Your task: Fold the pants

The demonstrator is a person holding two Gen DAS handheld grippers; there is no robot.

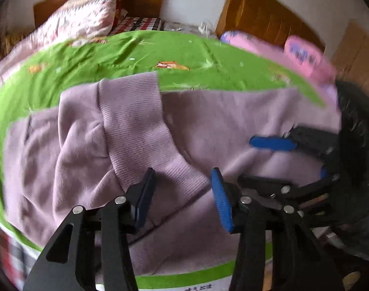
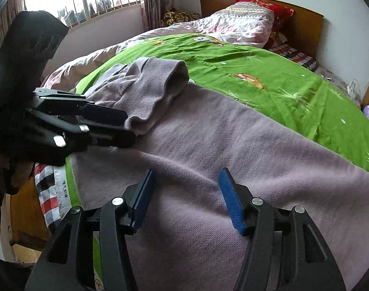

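Lilac pants (image 2: 233, 145) lie along the near edge of the green bedspread (image 2: 269, 77), long axis running left to right.
Left gripper (image 1: 183, 194) straddles the ribbed cuff (image 1: 140, 131) just ahead, half-open, pads not pressing; right gripper (image 2: 185, 198) hovers half-open over flat cloth, empty. No containers visible.

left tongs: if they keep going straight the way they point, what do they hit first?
Most likely the ribbed cuff of the lilac pants, which runs down between the open left tongs; depth is unclear, so contact may already be close.
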